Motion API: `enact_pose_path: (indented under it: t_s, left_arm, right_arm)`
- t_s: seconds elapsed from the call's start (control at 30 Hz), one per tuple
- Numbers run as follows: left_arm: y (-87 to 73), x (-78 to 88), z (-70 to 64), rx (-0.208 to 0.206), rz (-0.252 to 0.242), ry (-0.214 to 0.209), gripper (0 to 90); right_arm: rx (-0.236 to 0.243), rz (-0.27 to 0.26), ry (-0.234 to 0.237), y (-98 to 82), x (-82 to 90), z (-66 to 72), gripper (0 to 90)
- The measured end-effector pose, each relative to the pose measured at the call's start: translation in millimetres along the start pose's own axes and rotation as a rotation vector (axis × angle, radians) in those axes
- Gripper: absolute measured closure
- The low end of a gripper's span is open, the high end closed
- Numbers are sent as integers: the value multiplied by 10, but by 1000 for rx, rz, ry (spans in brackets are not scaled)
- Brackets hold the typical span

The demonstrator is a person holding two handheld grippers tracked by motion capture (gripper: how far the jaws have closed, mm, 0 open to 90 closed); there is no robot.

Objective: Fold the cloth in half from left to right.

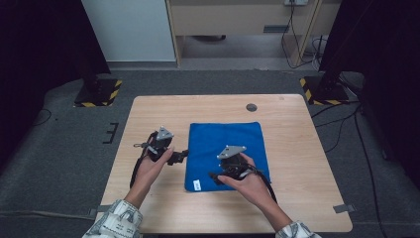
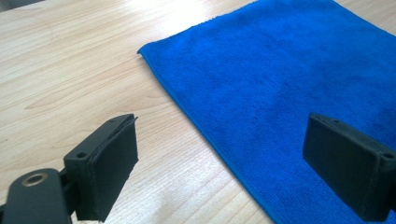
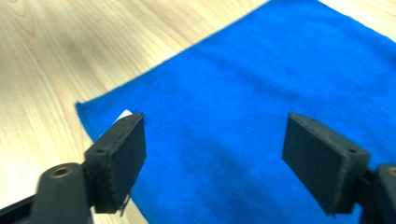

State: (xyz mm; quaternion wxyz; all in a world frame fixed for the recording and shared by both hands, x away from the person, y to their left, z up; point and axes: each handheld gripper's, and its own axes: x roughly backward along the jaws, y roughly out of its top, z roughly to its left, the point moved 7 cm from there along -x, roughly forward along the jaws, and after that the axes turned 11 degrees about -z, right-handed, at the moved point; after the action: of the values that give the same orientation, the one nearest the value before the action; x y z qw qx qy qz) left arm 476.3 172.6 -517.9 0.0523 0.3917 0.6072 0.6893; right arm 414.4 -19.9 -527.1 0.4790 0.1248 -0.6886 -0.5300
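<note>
Blue cloth (image 1: 225, 146) lies flat near the middle of the wooden table (image 1: 297, 148), spread to nearly a square, its sides running roughly parallel with the table's sides. We find no marked long axis; if anything, it is a little deeper front to back than it is wide. A small white label (image 1: 196, 185) sits at its near-left corner, toward the person.

We note the left gripper (image 1: 179, 156) held just off the cloth's left side, over bare wood, jaws spread wide with nothing between them. The right gripper (image 1: 216, 177) hangs over the near part of the cloth, close to the labelled corner; its jaws also stand apart and empty.

We judge the work to be at the approach stage: both tools are lining up on the cloth and neither has a hold. The next move, in our view, calls for lowering each pair of jaws onto a side or corner and pinching a single layer cleanly, without dragging or bunching the fabric.
</note>
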Motion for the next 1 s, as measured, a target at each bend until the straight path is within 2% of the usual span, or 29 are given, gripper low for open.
enact_pose_path:
  t_s: [0.2, 0.27, 0.43, 0.7, 0.83, 0.9, 1.0]
  left_arm:
    - [-13, -4, 20, 1, 6, 5, 96]
    - [-7, 9, 30, 2, 0, 6, 96]
    - [-8, 20, 40, 4, -1, 3, 96]
    - [-11, 8, 42, 11, -3, 0, 98]
    - [-7, 10, 46, 13, -7, -1, 98]
    - [-8, 10, 51, 15, -7, -1, 98]
    - [-15, 9, 52, 16, -4, -2, 98]
  right_arm:
    - [31, 7, 61, 5, -120, 220, 408]
    - [49, 11, 75, 2, -162, 289, 507]
    - [69, 12, 112, 1, -246, 434, 665]
    - [94, -1, 164, -7, -375, 632, 867]
    - [98, 1, 182, -15, -446, 731, 833]
    - [99, 9, 181, -28, -486, 772, 782]
    - [80, 9, 183, -38, -529, 817, 658]
